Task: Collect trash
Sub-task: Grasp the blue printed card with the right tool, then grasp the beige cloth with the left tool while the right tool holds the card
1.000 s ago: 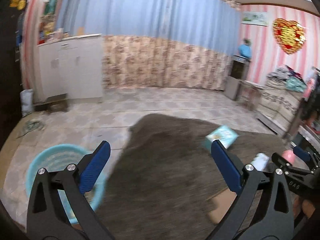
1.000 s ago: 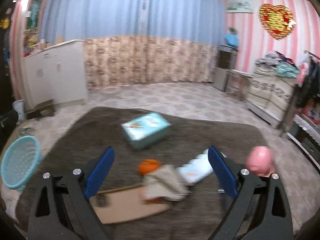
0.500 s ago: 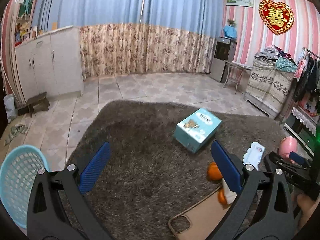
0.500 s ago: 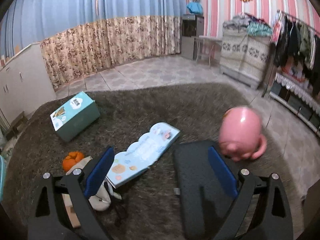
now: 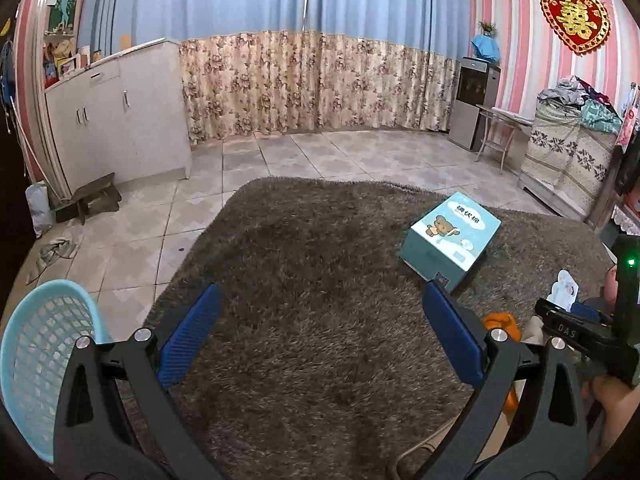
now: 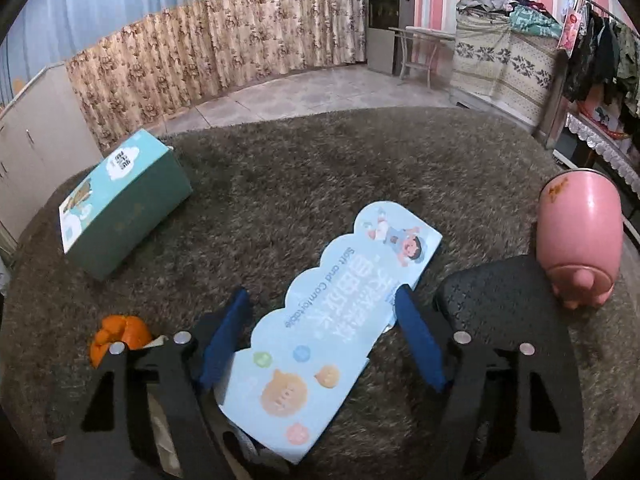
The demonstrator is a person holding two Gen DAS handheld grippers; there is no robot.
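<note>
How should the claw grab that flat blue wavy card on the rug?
Pinch the wavy card across its narrow width, coming down from above. It lies flat and long, and the right claw, whose jaws have just been closing, already straddles its two long edges without pressing yet.

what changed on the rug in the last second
The right gripper came down over the pale blue card package, its jaws closing in; the package now lies between them, not yet clearly pinched. The left gripper stayed open and empty. Teal box and pink piggy bank stayed put.
</note>
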